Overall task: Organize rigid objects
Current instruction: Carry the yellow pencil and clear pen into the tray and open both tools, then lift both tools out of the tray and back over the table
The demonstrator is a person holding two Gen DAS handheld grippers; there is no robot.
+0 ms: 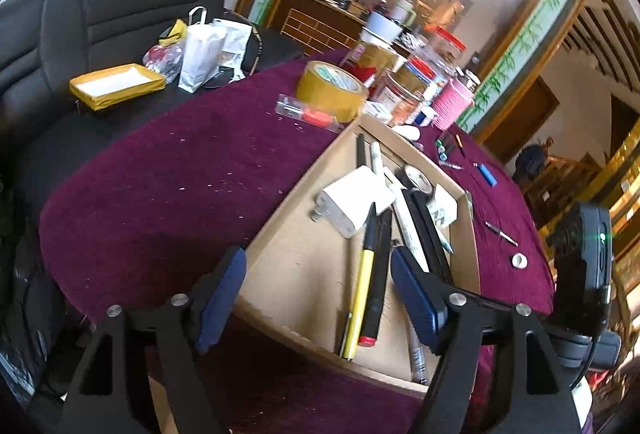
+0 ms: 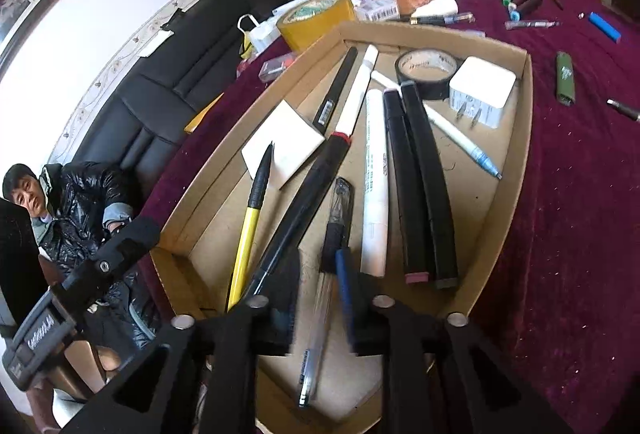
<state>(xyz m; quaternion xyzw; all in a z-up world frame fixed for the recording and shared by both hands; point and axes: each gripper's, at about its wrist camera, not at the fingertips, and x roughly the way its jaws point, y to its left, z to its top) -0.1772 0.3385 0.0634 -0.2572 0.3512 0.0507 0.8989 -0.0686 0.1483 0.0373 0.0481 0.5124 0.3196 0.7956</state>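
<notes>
A shallow cardboard tray [image 1: 280,258] [image 2: 516,169] lies on the purple cloth. It holds a yellow pen [image 1: 362,294] [image 2: 246,246], black markers [image 2: 424,173], white markers [image 2: 374,173], a white charger [image 1: 352,201] [image 2: 482,89], black tape [image 2: 426,67] and a clear gel pen [image 2: 320,318]. My left gripper [image 1: 320,286] is open above the tray's near corner, empty. My right gripper [image 2: 318,294] hovers over the tray with its fingers [image 2: 346,298] a little apart, either side of the clear gel pen.
Loose on the cloth are a green lighter [image 2: 565,77], a blue lighter [image 2: 604,25] [image 1: 487,173], small pens [image 2: 530,25] and a coin [image 1: 519,260]. A brown tape roll [image 1: 332,89] [image 2: 316,18], jars and a pink cup [image 1: 452,103] stand behind. A person [image 2: 60,205] sits at left.
</notes>
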